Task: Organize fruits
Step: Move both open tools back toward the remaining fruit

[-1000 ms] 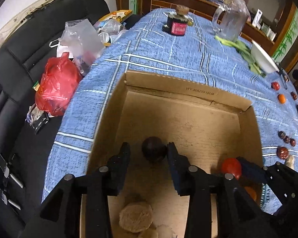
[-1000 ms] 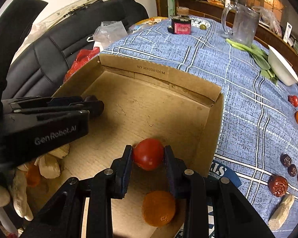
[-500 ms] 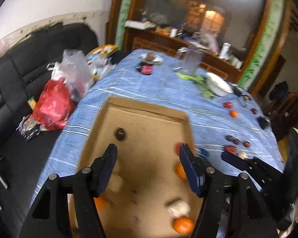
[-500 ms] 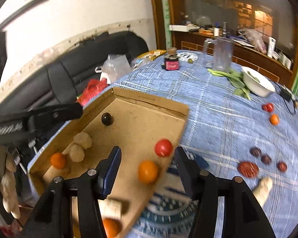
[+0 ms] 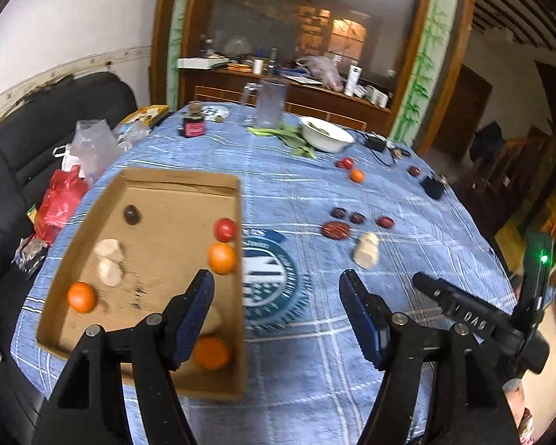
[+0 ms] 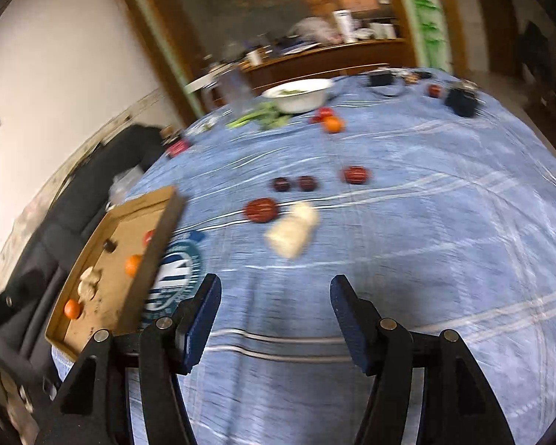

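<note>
The tabletop is being surveyed from above; the cardboard box is already carrying several fruits; beyond the box, dark red fruits and a pale root are lying loose; both left tongs and right tongs are being held spread and empty; the nearest loose piece is best being approached squarely, judging by its roundness.

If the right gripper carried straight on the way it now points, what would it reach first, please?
Probably the pale root-like piece lying on the blue tablecloth. The right gripper is open and empty, and only bare cloth shows between its fingers and that piece. The frame is blurred, so depth is uncertain.
</note>
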The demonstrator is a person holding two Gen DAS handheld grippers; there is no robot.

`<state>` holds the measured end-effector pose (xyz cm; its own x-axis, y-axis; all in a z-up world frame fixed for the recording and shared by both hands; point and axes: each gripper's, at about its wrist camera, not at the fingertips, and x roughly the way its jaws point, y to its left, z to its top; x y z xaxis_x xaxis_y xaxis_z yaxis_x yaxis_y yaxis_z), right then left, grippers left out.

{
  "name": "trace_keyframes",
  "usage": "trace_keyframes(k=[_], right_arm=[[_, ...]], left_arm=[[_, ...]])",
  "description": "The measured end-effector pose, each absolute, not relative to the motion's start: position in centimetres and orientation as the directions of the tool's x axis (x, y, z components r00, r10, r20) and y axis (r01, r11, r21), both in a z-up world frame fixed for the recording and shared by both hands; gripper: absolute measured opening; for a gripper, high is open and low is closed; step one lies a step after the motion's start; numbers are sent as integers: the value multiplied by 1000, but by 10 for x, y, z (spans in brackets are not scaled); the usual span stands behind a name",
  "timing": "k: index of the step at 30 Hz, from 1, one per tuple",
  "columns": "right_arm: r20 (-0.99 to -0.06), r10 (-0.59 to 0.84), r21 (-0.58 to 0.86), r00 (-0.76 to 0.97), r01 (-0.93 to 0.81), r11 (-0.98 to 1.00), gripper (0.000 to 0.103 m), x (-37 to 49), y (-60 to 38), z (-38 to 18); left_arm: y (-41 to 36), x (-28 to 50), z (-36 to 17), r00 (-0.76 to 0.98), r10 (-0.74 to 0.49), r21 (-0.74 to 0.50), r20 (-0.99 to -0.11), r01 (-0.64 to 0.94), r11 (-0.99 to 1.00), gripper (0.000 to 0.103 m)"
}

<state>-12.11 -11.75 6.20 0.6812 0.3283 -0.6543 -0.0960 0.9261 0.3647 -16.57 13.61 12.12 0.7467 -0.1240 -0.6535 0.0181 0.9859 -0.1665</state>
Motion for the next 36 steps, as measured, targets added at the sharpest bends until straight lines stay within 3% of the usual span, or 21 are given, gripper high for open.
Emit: trace_keyframes(k=[7,18,36], right_arm=[[-632,313,385,709,-63,921,66,-138,-146,65],[-658,322,381,681,-67,922,66,-131,-139,49],[-685,319,364,655,-71,929,66,-128,-131,36]], left_arm=[[95,-177,119,742,-119,-91,-660,78,993,69],[71,-183,110,794,19,112,-608,62,992,69],[72,-182,99,792,56,152,-608,47,987,69]])
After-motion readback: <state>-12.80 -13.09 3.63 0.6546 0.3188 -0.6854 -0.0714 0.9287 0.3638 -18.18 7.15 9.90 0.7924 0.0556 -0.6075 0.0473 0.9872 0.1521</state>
